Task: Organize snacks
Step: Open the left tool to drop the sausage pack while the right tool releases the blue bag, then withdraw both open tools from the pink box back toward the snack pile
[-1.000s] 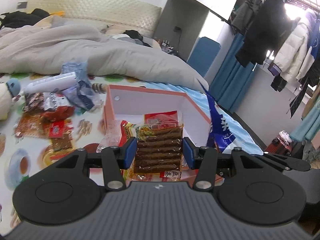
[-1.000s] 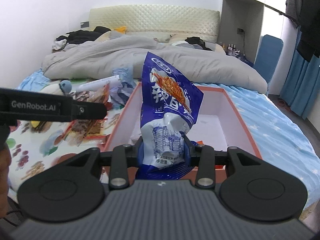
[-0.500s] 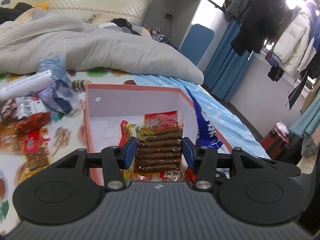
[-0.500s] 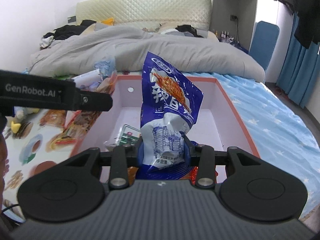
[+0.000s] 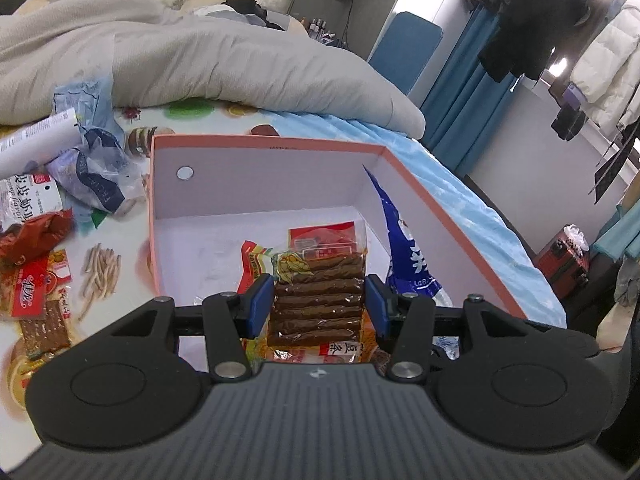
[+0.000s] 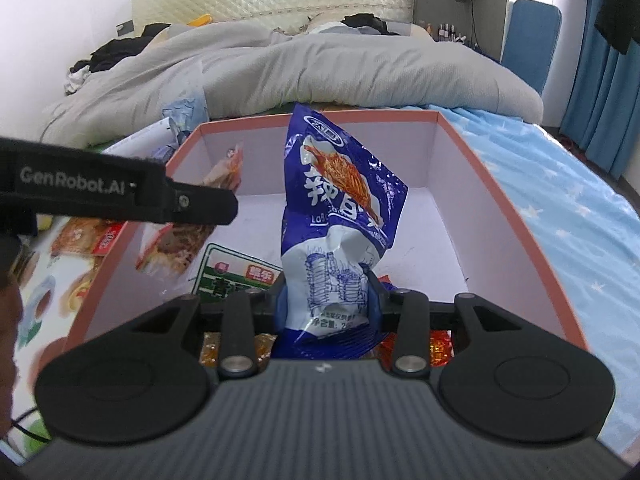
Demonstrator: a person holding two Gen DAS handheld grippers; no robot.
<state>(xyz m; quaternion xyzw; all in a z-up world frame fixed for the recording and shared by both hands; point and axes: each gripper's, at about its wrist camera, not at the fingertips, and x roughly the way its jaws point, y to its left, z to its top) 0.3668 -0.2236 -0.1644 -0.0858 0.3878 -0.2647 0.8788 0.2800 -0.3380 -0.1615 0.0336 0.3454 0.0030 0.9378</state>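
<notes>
My left gripper (image 5: pixel 318 306) is shut on a clear pack of brown snack sticks (image 5: pixel 318 296), held over the near part of the pink-rimmed box (image 5: pixel 264 142). My right gripper (image 6: pixel 326 304) is shut on a blue and white snack bag (image 6: pixel 340 216), upright inside the same box (image 6: pixel 496 196). That blue bag also shows at the box's right wall in the left wrist view (image 5: pixel 404 248). A green-labelled pack (image 6: pixel 236 272) and orange-wrapped snacks (image 6: pixel 438 346) lie on the box floor. The left gripper's black body (image 6: pixel 120 196) crosses the right wrist view.
Loose snack packs (image 5: pixel 36 280) and a crumpled blue-white bag (image 5: pixel 96 172) lie on the patterned sheet left of the box. A grey duvet (image 5: pixel 224 64) lies behind it. The bed edge with blue sheet (image 6: pixel 580 216) runs right of the box.
Both grippers have moved forward over the box, which now looks closer and larger. The blue bag has come down inside the box. Both grips are unchanged.
</notes>
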